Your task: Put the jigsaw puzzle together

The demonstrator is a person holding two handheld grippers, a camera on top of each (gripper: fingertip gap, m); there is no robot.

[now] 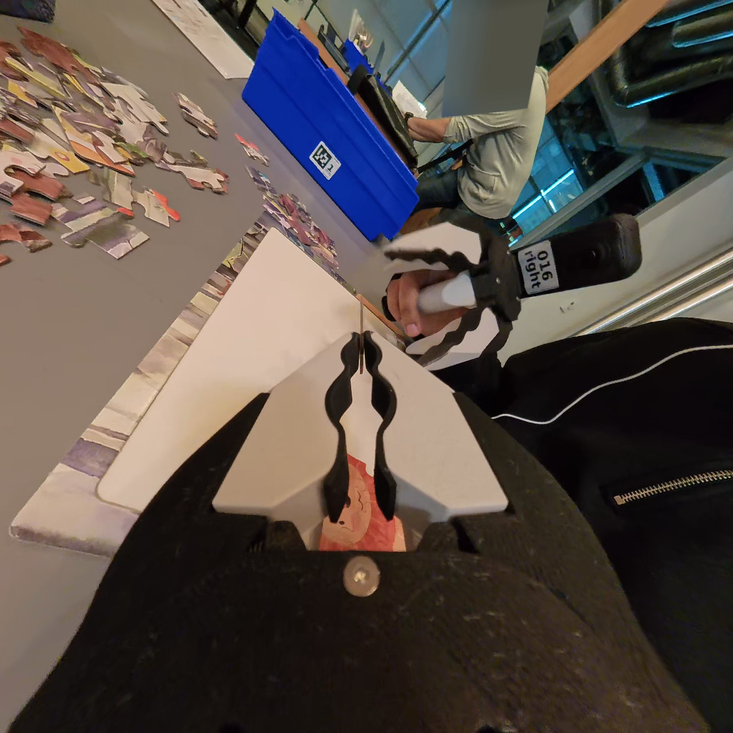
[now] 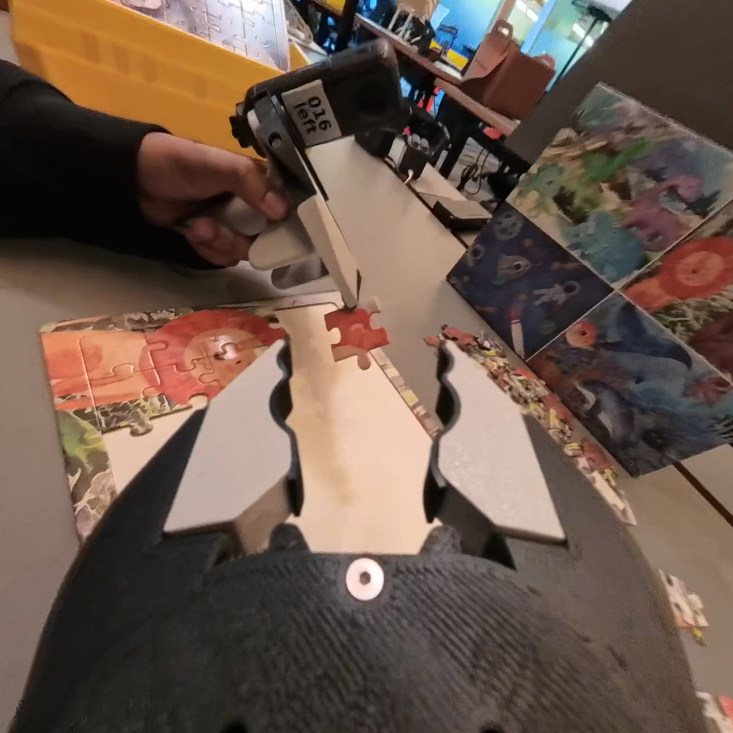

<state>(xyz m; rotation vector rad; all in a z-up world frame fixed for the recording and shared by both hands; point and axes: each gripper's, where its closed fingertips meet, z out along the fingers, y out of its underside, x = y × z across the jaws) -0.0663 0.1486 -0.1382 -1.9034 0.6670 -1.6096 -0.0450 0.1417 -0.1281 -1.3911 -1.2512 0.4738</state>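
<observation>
My left gripper [image 1: 361, 337] is shut on a red puzzle piece [image 1: 361, 317], seen edge-on between its tips. In the right wrist view the left gripper [image 2: 351, 303] holds this red piece [image 2: 359, 331] by its top corner, just above the puzzle tray [image 2: 349, 436]. The tray's bare cream floor [image 1: 258, 337] has a printed border. Several joined orange and red pieces [image 2: 158, 365] fill the tray's left part. My right gripper [image 2: 364, 348] is open and empty, low over the tray, facing the held piece. It also shows in the left wrist view [image 1: 400, 301], open.
Loose pieces [image 1: 79, 139] lie scattered on the grey table, more [image 2: 535, 396] lie right of the tray. A picture-covered puzzle box [image 2: 634, 297] stands at right. A blue bin [image 1: 329, 131] and a yellow bin [image 2: 139, 71] stand at the table's far edges. A person [image 1: 496, 150] sits behind. Left and right tips are no more than a few centimetres apart.
</observation>
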